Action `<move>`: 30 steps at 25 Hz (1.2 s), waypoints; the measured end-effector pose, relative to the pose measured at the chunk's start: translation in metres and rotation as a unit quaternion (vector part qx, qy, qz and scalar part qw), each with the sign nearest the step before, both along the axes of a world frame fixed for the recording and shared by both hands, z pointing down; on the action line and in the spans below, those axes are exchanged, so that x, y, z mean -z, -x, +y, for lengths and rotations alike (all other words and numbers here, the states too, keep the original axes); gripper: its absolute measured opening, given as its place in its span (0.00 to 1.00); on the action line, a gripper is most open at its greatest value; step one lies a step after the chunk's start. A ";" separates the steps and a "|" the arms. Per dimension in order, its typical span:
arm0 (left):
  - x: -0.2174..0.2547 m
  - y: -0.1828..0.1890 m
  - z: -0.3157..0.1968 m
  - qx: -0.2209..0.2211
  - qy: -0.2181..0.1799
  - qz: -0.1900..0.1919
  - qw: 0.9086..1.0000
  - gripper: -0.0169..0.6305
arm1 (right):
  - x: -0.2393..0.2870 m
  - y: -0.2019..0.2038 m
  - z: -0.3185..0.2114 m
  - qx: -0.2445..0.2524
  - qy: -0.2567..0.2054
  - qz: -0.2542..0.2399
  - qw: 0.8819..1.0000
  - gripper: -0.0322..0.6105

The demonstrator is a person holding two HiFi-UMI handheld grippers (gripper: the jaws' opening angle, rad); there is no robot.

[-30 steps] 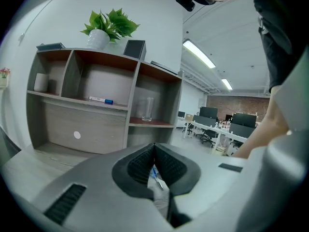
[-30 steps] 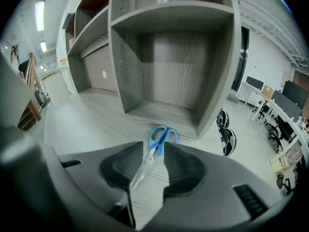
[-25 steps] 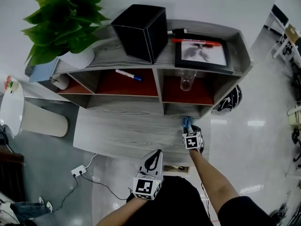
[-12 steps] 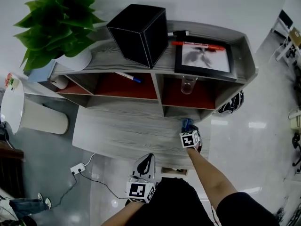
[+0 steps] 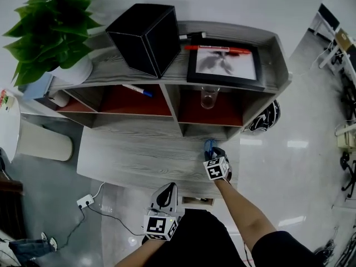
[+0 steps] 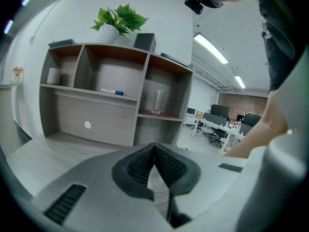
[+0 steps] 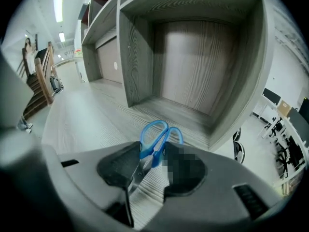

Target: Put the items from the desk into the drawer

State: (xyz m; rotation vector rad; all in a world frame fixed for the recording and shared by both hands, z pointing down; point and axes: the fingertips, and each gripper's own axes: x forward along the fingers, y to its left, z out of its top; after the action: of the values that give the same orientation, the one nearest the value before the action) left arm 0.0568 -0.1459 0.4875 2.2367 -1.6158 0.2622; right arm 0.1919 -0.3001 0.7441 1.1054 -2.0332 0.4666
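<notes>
R gripper (image 5: 211,151) is angled down over the blue scissors (image 7: 158,146). They lie flat on the surface (image 5: 139,160), lower centre-right of head view, just in front of the shelf unit (image 5: 167,102). Jaws have just been opening. Scissors sit between them w/ handle loops past the tips, pads not clamped, prob. widening to straddle the handles before a pinch. L gripper (image 6: 154,149) is clenched on nothing, parked bottom centre, likely kept free for the drawer, which I can't make out clearly.
</notes>
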 end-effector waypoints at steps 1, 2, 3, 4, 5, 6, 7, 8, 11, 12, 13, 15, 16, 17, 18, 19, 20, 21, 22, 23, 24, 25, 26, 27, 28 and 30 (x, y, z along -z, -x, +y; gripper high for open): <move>-0.002 -0.001 0.000 0.001 0.004 0.006 1.000 0.05 | 0.003 0.001 0.002 0.004 -0.004 -0.002 1.000 0.31; -0.004 -0.001 0.000 0.003 0.006 0.011 1.000 0.05 | 0.007 0.002 0.004 0.007 -0.008 -0.003 1.000 0.31; -0.005 -0.001 0.000 0.004 0.006 0.015 1.000 0.05 | 0.011 0.002 0.006 0.010 -0.014 -0.004 1.000 0.31; -0.004 -0.001 0.000 0.004 0.005 0.016 1.000 0.05 | 0.015 0.002 0.009 0.011 -0.019 -0.005 1.000 0.31; -0.003 -0.001 0.001 0.000 0.002 0.017 1.000 0.05 | 0.018 0.001 0.013 0.012 -0.023 -0.005 1.000 0.31; -0.001 -0.002 0.003 -0.005 -0.001 0.017 1.000 0.05 | 0.022 0.001 0.017 0.011 -0.026 -0.005 1.000 0.31; 0.000 -0.002 0.005 -0.012 -0.004 0.016 1.000 0.05 | 0.025 0.000 0.023 0.010 -0.029 -0.005 1.000 0.31; 0.003 -0.003 0.008 -0.020 -0.006 0.016 1.000 0.05 | 0.029 0.000 0.029 0.008 -0.031 -0.006 0.999 0.31; 0.009 -0.005 0.018 -0.039 -0.014 0.017 0.999 0.05 | 0.040 0.001 0.050 0.001 -0.035 -0.009 0.999 0.31; 0.010 -0.006 0.021 -0.044 -0.016 0.020 0.999 0.05 | 0.044 0.002 0.056 -0.001 -0.037 -0.009 0.999 0.31; 0.010 -0.007 0.025 -0.049 -0.017 0.023 0.998 0.05 | 0.048 0.003 0.060 -0.002 -0.041 -0.009 0.999 0.31; 0.011 -0.008 0.034 -0.058 -0.019 0.028 0.998 0.05 | 0.056 0.005 0.071 -0.005 -0.049 -0.009 0.999 0.31; 0.011 -0.007 0.040 -0.063 -0.020 0.030 0.997 0.05 | 0.059 0.007 0.077 -0.007 -0.052 -0.010 0.999 0.31; 0.011 -0.007 0.046 -0.067 -0.020 0.031 0.997 0.05 | 0.061 0.009 0.085 -0.008 -0.054 -0.010 0.998 0.31; 0.011 -0.006 0.052 -0.071 -0.020 0.033 0.997 0.05 | 0.062 0.011 0.094 -0.009 -0.055 -0.010 0.998 0.31; 0.011 -0.005 0.058 -0.074 -0.021 0.034 0.996 0.05 | 0.064 0.012 0.102 -0.010 -0.056 -0.010 0.998 0.31; 0.010 -0.003 0.063 -0.076 -0.021 0.036 0.996 0.05 | 0.065 0.015 0.110 -0.009 -0.057 -0.010 0.998 0.31; 0.010 -0.001 0.068 -0.077 -0.021 0.037 0.996 0.05 | 0.066 0.018 0.118 -0.008 -0.059 -0.011 0.998 0.31; 0.009 0.000 0.073 -0.079 -0.020 0.038 0.996 0.05 | 0.067 0.021 0.125 -0.007 -0.061 -0.013 0.998 0.31; 0.009 0.002 0.078 -0.081 -0.020 0.039 0.996 0.05 | 0.068 0.024 0.133 -0.005 -0.062 -0.013 0.998 0.30; 0.007 0.003 0.083 -0.083 -0.018 0.041 0.996 0.05 | 0.068 0.026 0.141 -0.003 -0.064 -0.011 0.998 0.30; 0.006 0.004 0.088 -0.085 -0.016 0.043 0.995 0.05 | 0.068 0.029 0.148 0.000 -0.066 -0.008 0.998 0.30; 0.004 0.004 0.092 -0.087 -0.014 0.045 0.995 0.05 | 0.068 0.031 0.156 0.005 -0.068 -0.004 0.998 0.30; 0.003 0.005 0.097 -0.089 -0.013 0.047 0.995 0.05 | 0.067 0.033 0.163 0.011 -0.071 0.000 0.997 0.29; 0.002 0.006 0.102 -0.091 -0.013 0.048 0.995 0.05 | 0.066 0.034 0.171 0.017 -0.072 0.004 0.997 0.29; 0.000 0.006 0.110 -0.095 -0.013 0.050 0.994 0.05 | 0.065 0.037 0.186 0.025 -0.075 0.011 0.997 0.29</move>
State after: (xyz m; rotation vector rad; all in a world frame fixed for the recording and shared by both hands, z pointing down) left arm 0.0504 -0.0356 0.4874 2.3859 -1.3642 0.1759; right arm 0.1554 -0.1142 0.6789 1.1403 -2.0989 0.2777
